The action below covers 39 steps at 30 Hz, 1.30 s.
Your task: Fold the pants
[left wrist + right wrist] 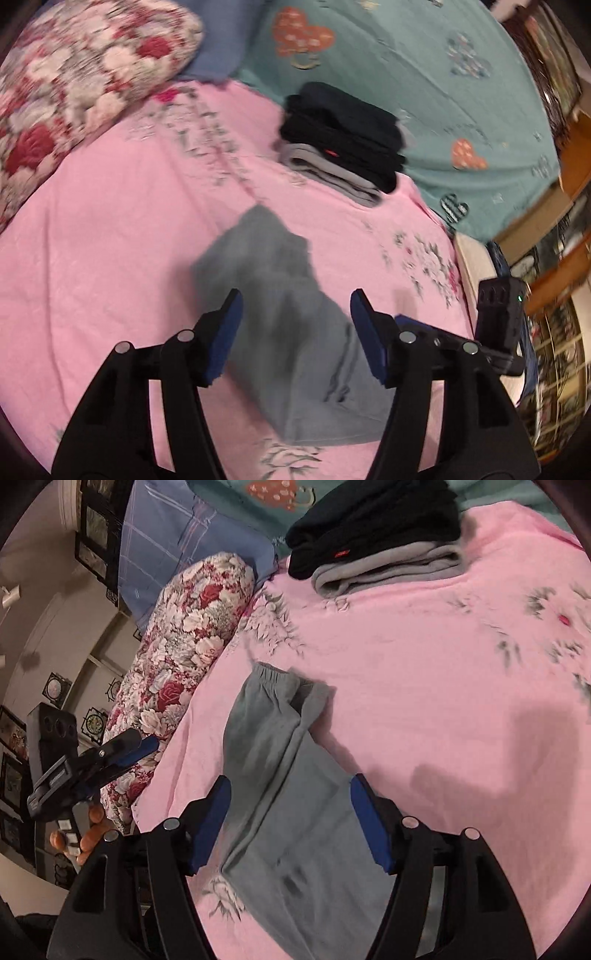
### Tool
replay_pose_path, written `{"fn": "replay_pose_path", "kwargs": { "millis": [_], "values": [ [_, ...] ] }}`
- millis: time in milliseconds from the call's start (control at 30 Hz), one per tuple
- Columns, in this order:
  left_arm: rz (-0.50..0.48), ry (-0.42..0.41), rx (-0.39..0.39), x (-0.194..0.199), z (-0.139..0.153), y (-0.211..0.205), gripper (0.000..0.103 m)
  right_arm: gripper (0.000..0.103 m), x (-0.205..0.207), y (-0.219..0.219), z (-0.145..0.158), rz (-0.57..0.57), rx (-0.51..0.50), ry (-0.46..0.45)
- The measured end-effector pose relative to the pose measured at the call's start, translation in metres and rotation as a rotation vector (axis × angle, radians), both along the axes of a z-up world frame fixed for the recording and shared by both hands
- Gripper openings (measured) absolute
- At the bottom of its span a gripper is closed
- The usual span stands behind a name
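Observation:
Grey pants (291,332) lie on the pink floral bedsheet (110,240), folded lengthwise into a long strip. In the right wrist view the pants (295,794) show their elastic waistband (269,675) at the far end. My left gripper (295,299) hovers over the strip, open, with nothing between its blue pads. My right gripper (290,781) also stands open above the pants and holds nothing. The right gripper's black housing (498,314) shows at the right edge of the left wrist view. The left tool's body (74,771) and a hand (92,834) show at the left of the right wrist view.
A stack of folded black and grey clothes (343,147) sits at the far side of the sheet, by a teal heart-print blanket (443,92). A red floral pillow (184,657) and a blue pillow (173,535) border the left. Wooden furniture (569,147) stands beyond the bed.

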<state>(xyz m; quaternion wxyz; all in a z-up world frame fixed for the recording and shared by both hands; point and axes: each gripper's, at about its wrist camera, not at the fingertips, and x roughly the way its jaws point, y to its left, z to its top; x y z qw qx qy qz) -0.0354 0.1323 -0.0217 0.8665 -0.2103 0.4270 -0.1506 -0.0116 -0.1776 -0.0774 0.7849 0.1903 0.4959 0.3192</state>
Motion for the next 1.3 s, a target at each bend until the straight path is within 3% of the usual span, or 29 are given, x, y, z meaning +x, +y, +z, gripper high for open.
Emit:
{"fn": "replay_pose_path", "kwargs": {
  "millis": [167,267,400,433,467,533,767,900,967,1067,1133,1300],
  "values": [
    [0.019,0.068,-0.018,0.013,-0.028,0.023,0.062,0.068,0.055,0.049,-0.025,0.049,-0.091,0.053],
    [0.022,0.098,-0.041,0.021,-0.042,0.035,0.062,0.068,0.083,0.064,-0.041,0.067,-0.077,0.124],
    [0.032,0.112,-0.065,0.032,-0.056,0.049,0.064,0.065,0.105,0.073,-0.042,0.044,-0.073,0.085],
    [0.034,0.117,-0.074,0.033,-0.059,0.051,0.064,0.042,0.11,0.075,-0.043,0.045,-0.057,0.102],
    [0.034,0.122,-0.083,0.034,-0.061,0.052,0.064,0.03,0.113,0.077,-0.043,0.053,-0.059,0.114],
    [0.029,0.128,-0.092,0.035,-0.065,0.053,0.064,0.025,0.109,0.079,-0.037,0.047,-0.098,0.1],
    [0.007,0.099,-0.126,0.025,-0.059,0.052,0.068,0.024,0.057,0.072,0.043,-0.016,-0.064,-0.04],
    [-0.061,0.048,-0.146,0.015,-0.046,0.037,0.073,0.023,0.008,0.045,0.091,-0.162,0.009,-0.099],
    [-0.121,0.028,-0.156,0.01,-0.042,0.023,0.074,0.023,-0.017,0.018,0.098,-0.263,0.07,-0.09],
    [-0.195,0.022,-0.152,0.007,-0.041,0.003,0.075,0.024,-0.066,-0.041,0.084,-0.433,0.171,-0.043],
    [-0.246,0.031,-0.151,0.006,-0.043,-0.011,0.075,0.024,-0.1,-0.072,0.061,-0.544,0.175,-0.02],
    [-0.328,0.047,-0.111,0.003,-0.047,-0.041,0.077,0.024,-0.164,-0.137,-0.031,-0.783,0.248,0.179]
  ]
}}
